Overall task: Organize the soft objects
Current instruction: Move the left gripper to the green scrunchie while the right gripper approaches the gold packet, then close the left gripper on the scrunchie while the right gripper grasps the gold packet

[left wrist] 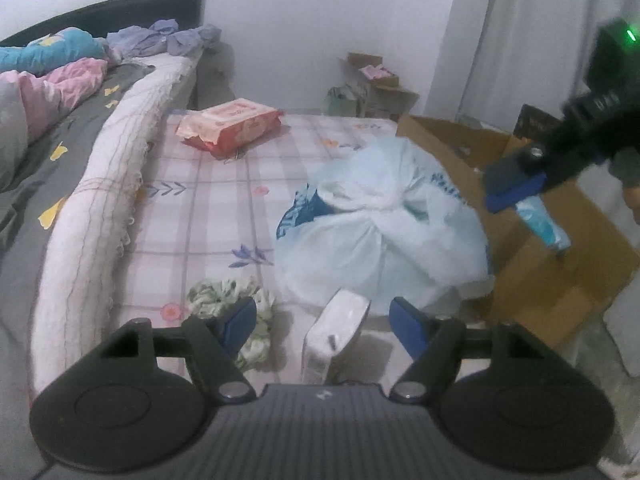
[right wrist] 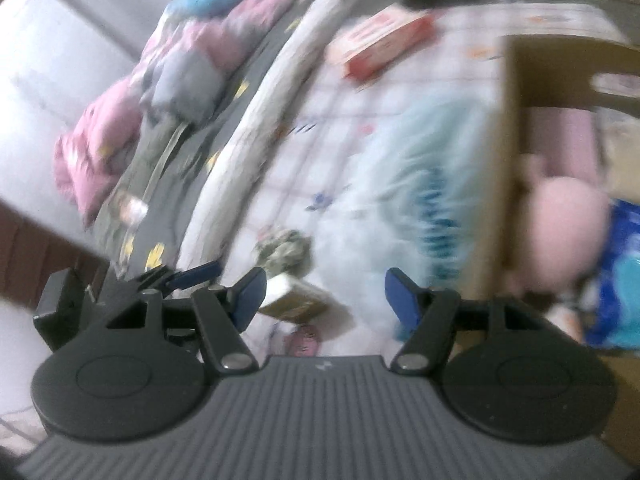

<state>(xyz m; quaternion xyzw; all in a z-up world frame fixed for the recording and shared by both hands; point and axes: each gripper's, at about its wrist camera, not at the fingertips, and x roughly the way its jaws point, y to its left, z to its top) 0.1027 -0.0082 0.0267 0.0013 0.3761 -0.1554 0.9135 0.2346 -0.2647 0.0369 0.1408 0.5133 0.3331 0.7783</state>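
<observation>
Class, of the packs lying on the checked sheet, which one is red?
The red wipes pack by the bed, flat and far; the white tissue pack stands between the left hand-held gripper's fingers.

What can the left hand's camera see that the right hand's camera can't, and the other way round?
Only the left wrist view shows the right gripper from outside, above the cardboard box, with a light blue item at its fingertips; whether it is pinched or just released I cannot tell. It also shows purple clothes by the headboard.

Only the right wrist view looks into the box, showing a pink plush, and shows the left gripper from outside.

Both show the white plastic bag, the red wipes pack, the floral cloth and the white pack.
</observation>
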